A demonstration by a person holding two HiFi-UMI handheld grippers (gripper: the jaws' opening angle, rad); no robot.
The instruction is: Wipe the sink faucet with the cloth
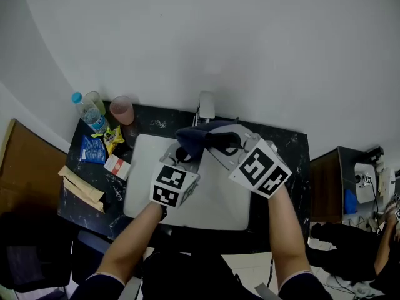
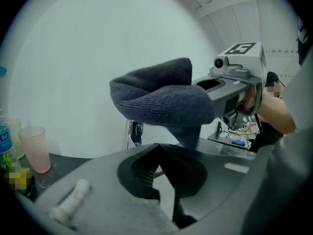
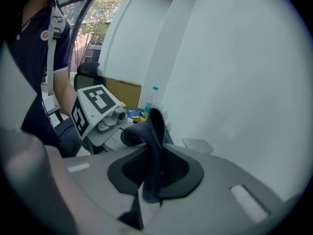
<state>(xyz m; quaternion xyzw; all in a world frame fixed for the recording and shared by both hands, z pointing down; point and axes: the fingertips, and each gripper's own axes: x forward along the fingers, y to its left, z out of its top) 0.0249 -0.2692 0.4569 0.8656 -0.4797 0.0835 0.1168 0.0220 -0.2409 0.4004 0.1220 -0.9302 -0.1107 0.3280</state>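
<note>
1. Left of the white sink [image 1: 145, 189], the dark tabletop [image 1: 292, 158] carries a water bottle [image 1: 88, 113], a pink cup [image 1: 122, 110], a blue snack packet [image 1: 94, 149] and brown paper packets [image 1: 81, 186].
2. The left gripper [image 1: 180, 156] [image 2: 161, 168] hangs over the sink's left half. Its jaws stand apart with nothing between them, and the pale basin shows through the gap.
3. The faucet [image 1: 205, 107] [image 2: 134, 133] rises at the middle of the sink's back rim, against the wall.
4. The dark blue cloth [image 1: 197, 136] [image 2: 161, 99] [image 3: 155, 131] is bunched in the air above the sink, just in front of the faucet. Whether it touches the faucet cannot be told.
5. The right gripper [image 1: 224, 144] [image 3: 154, 173] is over the sink's right half. It is clamped on one end of the cloth, which sticks up from between its jaws.
</note>
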